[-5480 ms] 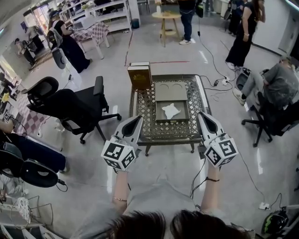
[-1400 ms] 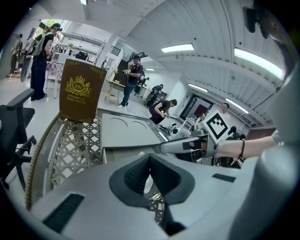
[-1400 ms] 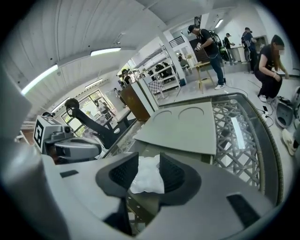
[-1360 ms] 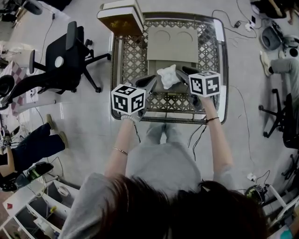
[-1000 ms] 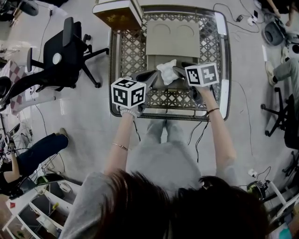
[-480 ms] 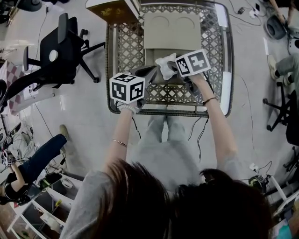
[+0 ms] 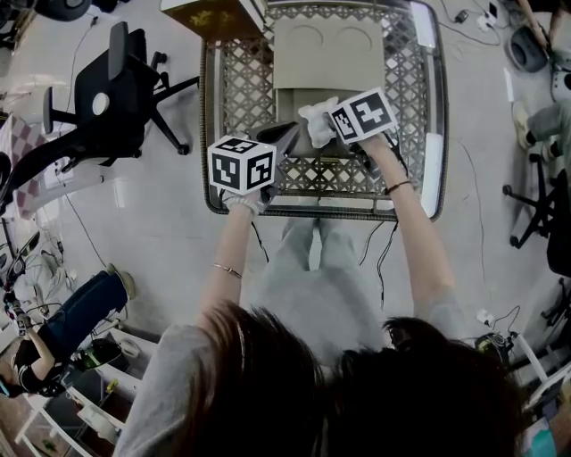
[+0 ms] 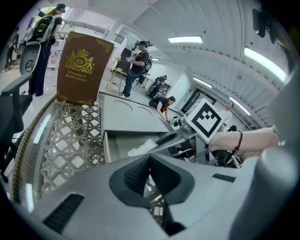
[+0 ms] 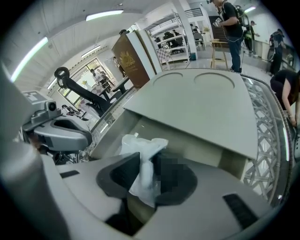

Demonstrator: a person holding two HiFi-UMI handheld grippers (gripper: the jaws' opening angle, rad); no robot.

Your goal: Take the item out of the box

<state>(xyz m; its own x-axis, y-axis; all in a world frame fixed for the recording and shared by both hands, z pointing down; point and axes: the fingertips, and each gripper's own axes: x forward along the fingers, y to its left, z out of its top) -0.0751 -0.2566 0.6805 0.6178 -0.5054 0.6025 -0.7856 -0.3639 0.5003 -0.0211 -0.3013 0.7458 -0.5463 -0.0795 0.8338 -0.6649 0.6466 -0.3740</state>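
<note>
The grey box (image 7: 299,100) stands open on the lattice table, its lid (image 7: 326,54) lying flat behind it. Inside is a crumpled white plastic bag (image 7: 318,121). My right gripper (image 7: 332,134) reaches down into the box from the right. In the right gripper view its jaws (image 9: 147,161) have just been closing and now pinch the bag (image 9: 140,145) between the pads. My left gripper (image 7: 287,132) hovers at the box's left front corner, shut with nothing in it (image 8: 150,157). From there the bag (image 8: 143,147) shows beside the right gripper's fingers.
A tall brown book-like case (image 7: 210,16) stands at the table's back left corner (image 8: 84,68). The metal lattice table (image 7: 241,89) has raised rails at its edges. A black office chair (image 7: 107,89) is on the left, and people stand and sit further off.
My right gripper has sunk and shifted left onto the bag, and its jaws have closed on it. The left gripper has stayed about where it was.
</note>
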